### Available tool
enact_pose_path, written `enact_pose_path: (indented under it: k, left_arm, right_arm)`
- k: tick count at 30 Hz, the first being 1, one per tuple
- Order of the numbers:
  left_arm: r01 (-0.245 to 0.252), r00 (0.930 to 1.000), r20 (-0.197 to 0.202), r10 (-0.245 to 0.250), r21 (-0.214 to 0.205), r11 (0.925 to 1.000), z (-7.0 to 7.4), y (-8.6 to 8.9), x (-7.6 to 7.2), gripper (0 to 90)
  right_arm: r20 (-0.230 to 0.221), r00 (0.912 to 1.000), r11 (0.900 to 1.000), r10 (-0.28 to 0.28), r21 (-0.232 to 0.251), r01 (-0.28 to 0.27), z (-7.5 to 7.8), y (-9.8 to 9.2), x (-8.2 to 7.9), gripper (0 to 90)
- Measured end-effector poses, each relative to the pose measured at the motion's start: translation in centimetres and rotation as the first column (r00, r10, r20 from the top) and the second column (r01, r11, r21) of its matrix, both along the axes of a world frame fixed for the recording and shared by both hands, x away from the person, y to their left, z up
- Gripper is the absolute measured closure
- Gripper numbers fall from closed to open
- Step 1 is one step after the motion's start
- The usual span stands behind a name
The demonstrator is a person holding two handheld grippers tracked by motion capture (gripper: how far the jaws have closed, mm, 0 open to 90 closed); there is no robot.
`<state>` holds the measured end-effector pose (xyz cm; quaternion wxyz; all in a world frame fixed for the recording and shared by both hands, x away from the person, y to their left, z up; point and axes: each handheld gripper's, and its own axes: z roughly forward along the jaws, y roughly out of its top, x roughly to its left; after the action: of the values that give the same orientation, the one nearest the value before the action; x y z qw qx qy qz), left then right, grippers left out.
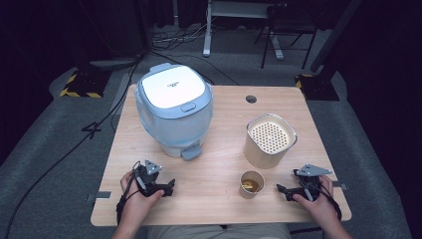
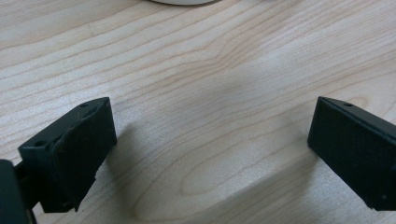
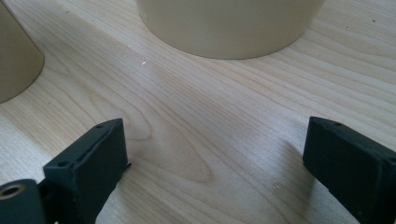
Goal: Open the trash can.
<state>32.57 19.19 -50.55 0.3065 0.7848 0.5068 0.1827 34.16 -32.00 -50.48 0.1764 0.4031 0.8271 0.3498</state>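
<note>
A pale blue and white rice cooker (image 1: pixel 174 107) stands with its lid down at the table's back left. On the right is a beige round container (image 1: pixel 270 141) with a perforated top, and a small paper cup (image 1: pixel 251 184) with something yellowish inside stands in front of it. My left gripper (image 1: pixel 168 188) rests near the front left edge, pointing right, jaws open over bare wood (image 2: pixel 212 123). My right gripper (image 1: pixel 281 190) rests at the front right, pointing left toward the cup, jaws open with nothing between them (image 3: pixel 215 140). The container's base (image 3: pixel 229 28) and the cup's side (image 3: pixel 14 60) lie ahead of it.
The wooden table (image 1: pixel 214 209) has a cable hole (image 1: pixel 251 98) near its back edge. Bare wood lies between the two grippers along the front. The cooker's white base (image 2: pixel 182 1) shows just ahead of my left jaws. Cables and stand legs lie on the grey floor behind.
</note>
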Motion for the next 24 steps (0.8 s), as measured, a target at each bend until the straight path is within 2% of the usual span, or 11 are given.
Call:
enact_pose_path:
  k: [4, 9, 11, 13, 15, 18, 20, 21, 22, 24]
  left_arm:
    - [0.014, 0.9999, 0.007, -0.014, -0.010, 0.9999, 0.0, 0.2, -0.1, 5.0]
    - [0.031, 0.9991, 0.028, -0.030, -0.017, 0.9994, 0.1, 0.4, -0.2, 16.9]
    - [0.034, 0.9991, 0.026, -0.034, -0.014, 0.9993, 0.2, 0.5, -0.2, 19.3]
    - [0.042, 0.9988, 0.023, -0.042, -0.010, 0.9991, 0.4, 0.6, -0.3, 25.8]
    - [0.059, 0.9980, 0.022, -0.060, 0.007, 0.9982, 0.7, 0.7, -0.4, 28.7]
    - [0.081, 0.9960, 0.035, -0.082, 0.012, 0.9966, 1.3, 0.8, -0.7, 32.3]
    - [0.101, 0.9943, 0.038, -0.100, -0.024, 0.9946, 2.0, 0.8, -0.9, 34.4]
    - [0.101, 0.9943, 0.038, -0.100, -0.024, 0.9946, 2.0, 0.8, -0.9, 35.2]
    - [0.112, 0.9931, 0.039, -0.110, -0.047, 0.9926, 2.5, 0.8, -1.0, 35.7]
    - [0.121, 0.9921, 0.038, -0.119, -0.059, 0.9908, 2.8, 0.8, -1.1, 37.3]
  right_arm:
    - [0.000, 1.0000, 1.0000, 0.000, 0.000, 0.000, 0.0, 0.0, 0.0, 6.5]
    - [0.000, 1.0000, 1.0000, 0.000, 0.000, 0.000, 0.0, 0.0, 0.0, 6.5]
    - [0.000, 1.0000, 1.0000, 0.000, 0.000, 0.000, 0.0, 0.0, 0.0, 6.5]
    - [0.000, 1.0000, 1.0000, 0.000, 0.000, 0.000, 0.0, 0.0, 0.0, 6.5]
    - [0.000, 1.0000, 1.0000, 0.000, 0.000, 0.000, 0.0, 0.0, 0.0, 6.5]
    - [0.000, 1.0000, 1.0000, 0.000, 0.000, 0.000, 0.0, 0.0, 0.0, 6.5]
    - [0.000, 1.0000, 1.0000, 0.000, 0.000, 0.000, 0.0, 0.0, 0.0, 6.5]
    - [0.000, 1.0000, 1.0000, 0.000, 0.000, 0.000, 0.0, 0.0, 0.0, 6.5]
    - [0.000, 1.0000, 1.0000, 0.001, 0.001, -0.001, 0.0, 0.0, 0.0, 6.5]
    - [0.000, 1.0000, 1.0000, 0.001, 0.001, -0.001, 0.0, 0.0, 0.0, 6.5]
